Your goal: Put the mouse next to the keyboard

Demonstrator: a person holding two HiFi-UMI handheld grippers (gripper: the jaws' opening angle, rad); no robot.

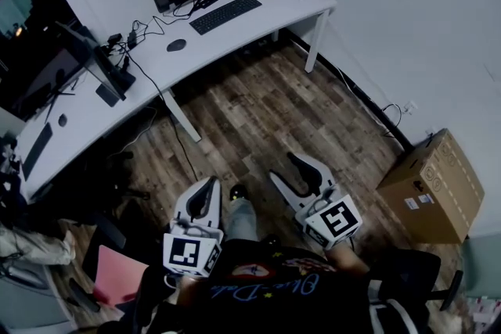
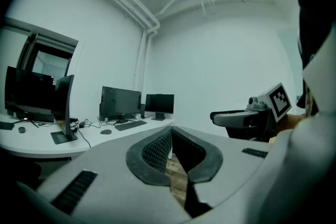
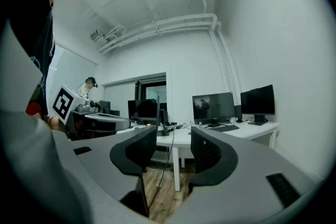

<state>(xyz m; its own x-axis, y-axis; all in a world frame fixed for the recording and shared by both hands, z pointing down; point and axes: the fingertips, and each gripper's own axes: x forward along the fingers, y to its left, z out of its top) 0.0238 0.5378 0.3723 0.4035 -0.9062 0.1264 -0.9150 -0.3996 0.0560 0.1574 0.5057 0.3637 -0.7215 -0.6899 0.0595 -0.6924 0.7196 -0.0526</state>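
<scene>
- As the head view shows it, the mouse lies on the white counter, near the keyboard on its left side, not touching it.
- Left hand-held gripper: clenched, the jaw tips meet and nothing is between them. It is over the wooden floor, well apart from the keyboard.
- Right hand-held gripper: released, the jaws stand apart and empty, also well apart from the keyboard.
- A cardboard box stands on the floor, far to the right of the keyboard.
</scene>
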